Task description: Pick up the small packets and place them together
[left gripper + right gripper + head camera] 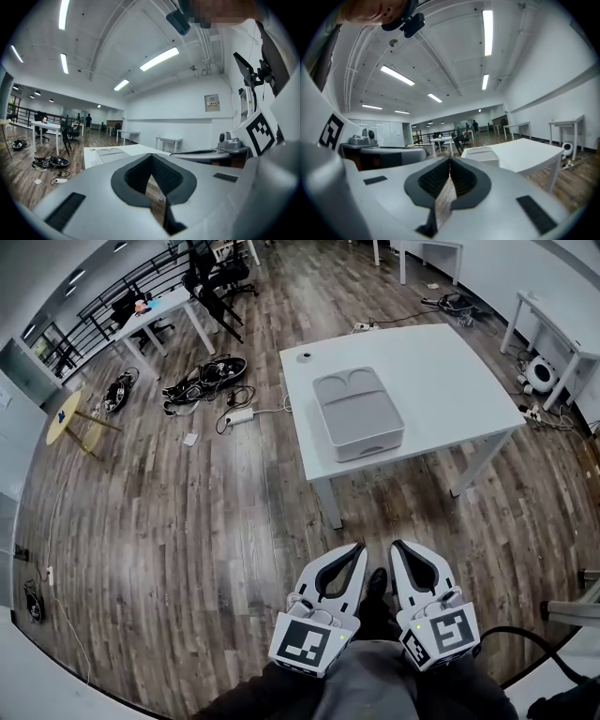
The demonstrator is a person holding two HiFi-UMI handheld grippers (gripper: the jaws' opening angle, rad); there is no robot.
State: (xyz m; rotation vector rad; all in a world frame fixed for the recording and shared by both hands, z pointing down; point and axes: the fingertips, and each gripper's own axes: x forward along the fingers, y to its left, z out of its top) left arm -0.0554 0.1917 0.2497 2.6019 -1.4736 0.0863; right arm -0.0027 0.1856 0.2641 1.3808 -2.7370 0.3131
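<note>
No small packets show in any view. A white table (441, 390) stands ahead on the wooden floor and carries a grey lidded box (358, 413). My left gripper (360, 547) and right gripper (395, 547) hang side by side close to the person's body, short of the table's near edge, both pointing at it. Each is shut with nothing between its jaws. In the left gripper view the left gripper (151, 157) has its tips together, and the table (136, 149) and box (110, 153) lie beyond. In the right gripper view the right gripper (450, 160) is also closed, facing the table (525, 152).
Cables and gear (202, 381) lie on the floor left of the table, near a round yellow side table (64, 416). More white desks (159, 310) stand at the back and along the right wall (553, 320). A small round object (304, 357) sits on the table's far left corner.
</note>
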